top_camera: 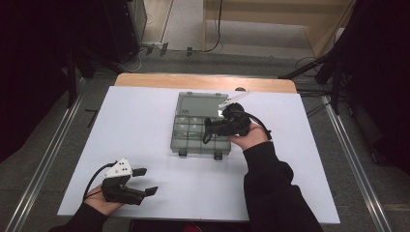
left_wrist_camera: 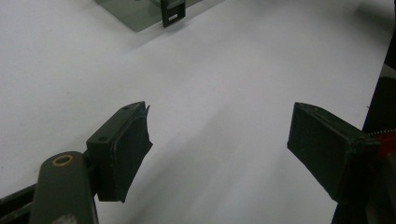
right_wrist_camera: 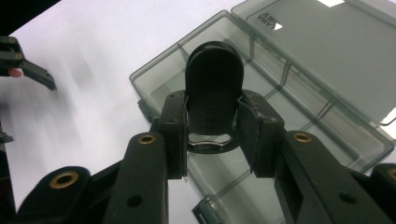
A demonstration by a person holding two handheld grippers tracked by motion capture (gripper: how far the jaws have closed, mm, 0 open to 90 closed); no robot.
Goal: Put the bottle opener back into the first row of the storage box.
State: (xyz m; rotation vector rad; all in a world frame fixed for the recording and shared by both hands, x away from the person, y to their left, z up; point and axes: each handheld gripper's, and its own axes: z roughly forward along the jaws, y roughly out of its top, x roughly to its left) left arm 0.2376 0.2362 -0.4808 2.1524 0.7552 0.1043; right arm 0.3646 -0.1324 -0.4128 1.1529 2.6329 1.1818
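Clamped between the right gripper's (right_wrist_camera: 212, 135) jaws: a black clip (right_wrist_camera: 212, 98), long axis along the jaws, rounded end pointing away (metal loop nearest the camera). Held above the open compartment box (right_wrist_camera: 327, 70). Left gripper (top_camera: 144, 181) spread wide over the white table (top_camera: 145, 121), holding nothing.

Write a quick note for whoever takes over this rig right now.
Right tool: shut on a black clip, held over the open box, above its compartments.
Left tool: open, holding nothing, low over the bare table, at the near left, apart from the box.
Done: box lid open, clip gripped.
Left: likely lower the clip into a compartment and let go; which one I cannot tell. The lid stays open for now.
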